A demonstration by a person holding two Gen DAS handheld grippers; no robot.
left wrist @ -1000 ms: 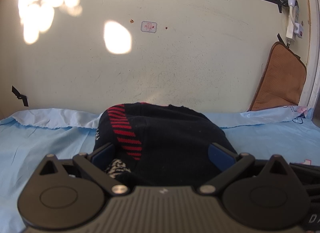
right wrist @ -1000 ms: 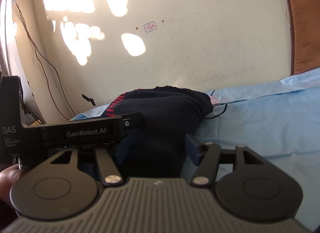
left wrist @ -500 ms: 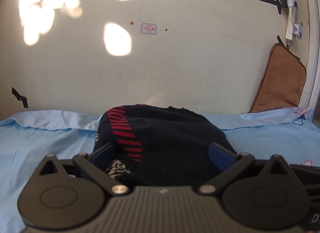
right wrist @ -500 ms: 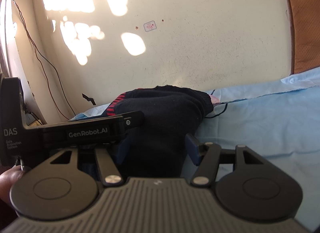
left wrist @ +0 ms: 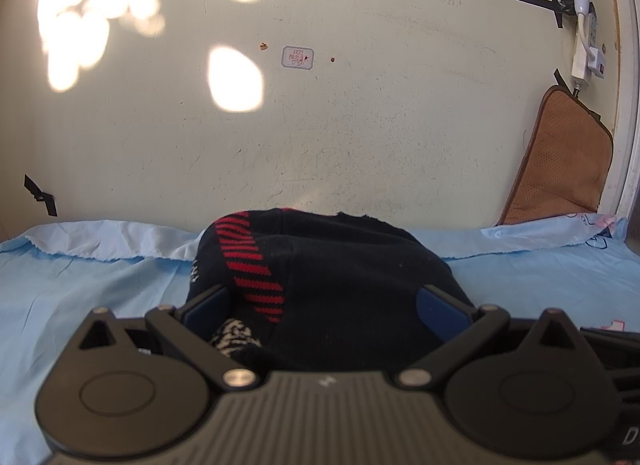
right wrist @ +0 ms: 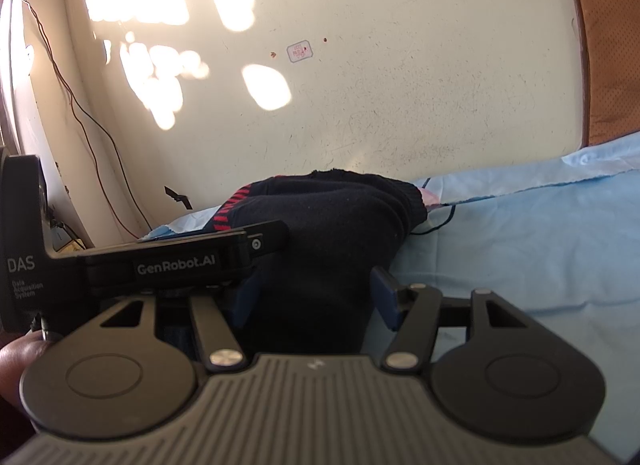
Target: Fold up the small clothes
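Black knit garment (left wrist: 344, 277) with red stripes bunched in a mound on the light-blue bed sheet (left wrist: 80, 285), close to the wall (left wrist: 360, 125). Looks like a sweater or knit top; exact type unclear. Not flat, no clean fold edge visible, so judging the fold as early or mid-way: most of it left to do.

Left tool (left wrist: 324, 305): jaws spread wide, blue pads (left wrist: 208, 307) on either side of the near edge of the mound. Fabric fills the gap, but no visible pinch at either pad. Reads as straddling, not clamping.

Right tool (right wrist: 316, 297): jaws roughly 2/3 open, dark fabric between the pads and touching or nearly touching both. Cannot tell whether gripping the bulk or just resting around it.

Both tools angled slightly down at the same mound, side by side. Next move probably needs a real grip on an edge before lifting and laying it over.

View differences:
- Left wrist view only: red stripe band full-on, white patterned patch (left wrist: 234, 335) at the near edge, lamp and plug strip (left wrist: 584, 25) top right, whole brown cushion (left wrist: 560, 161) leaning on the wall.
- Right wrist view only: body of the left tool from the side with its printed label, a bit of a hand (right wrist: 20, 369) bottom left, red cable (right wrist: 92, 137) down the wall, thin dark cord (right wrist: 440, 217) on the sheet beside the garment.
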